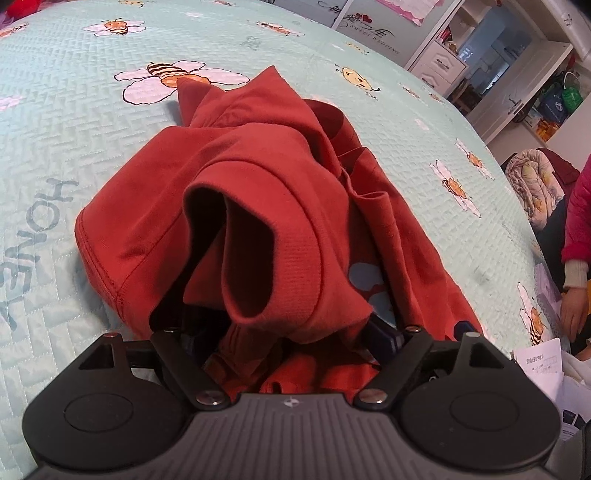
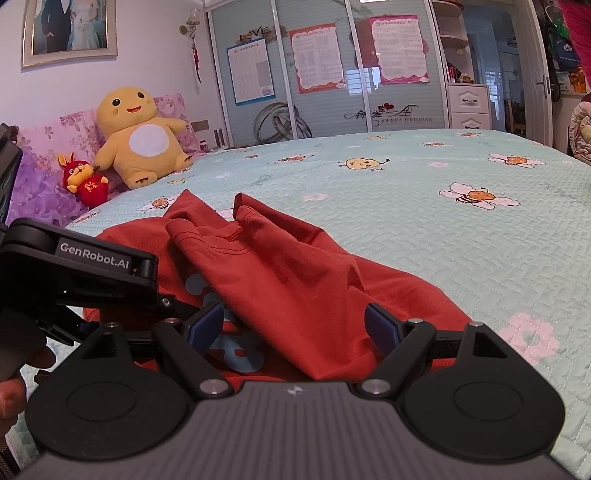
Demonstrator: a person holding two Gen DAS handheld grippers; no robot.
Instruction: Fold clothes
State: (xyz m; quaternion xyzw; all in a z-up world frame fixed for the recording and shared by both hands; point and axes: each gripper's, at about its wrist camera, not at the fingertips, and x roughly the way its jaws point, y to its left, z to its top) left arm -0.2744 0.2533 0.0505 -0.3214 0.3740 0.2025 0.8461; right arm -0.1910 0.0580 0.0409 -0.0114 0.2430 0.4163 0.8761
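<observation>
Both grippers, left (image 1: 291,321) & right (image 2: 295,325), fingers spread, pinching nothing, red garment (image 2: 295,280) bunched between. Lies crumpled near bed (image 2: 443,240) front edge. Soft, light, floppy; probably best taken at hem/cuff edges.

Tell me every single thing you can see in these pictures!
Garment: one, red, crumpled on the bed.
Bedspread: one, pale green with bees and flowers.
Big plush toy: one, yellow, at the headboard.
Small plush toy: one, red and yellow, beside the big one.
Wardrobe: one, grey-blue doors with posters, behind the bed.
Framed photo: one, on the wall.
Left gripper: one, black, fingers open, cloth draped over them.
Right gripper: one, black, fingers open around a fold.
</observation>
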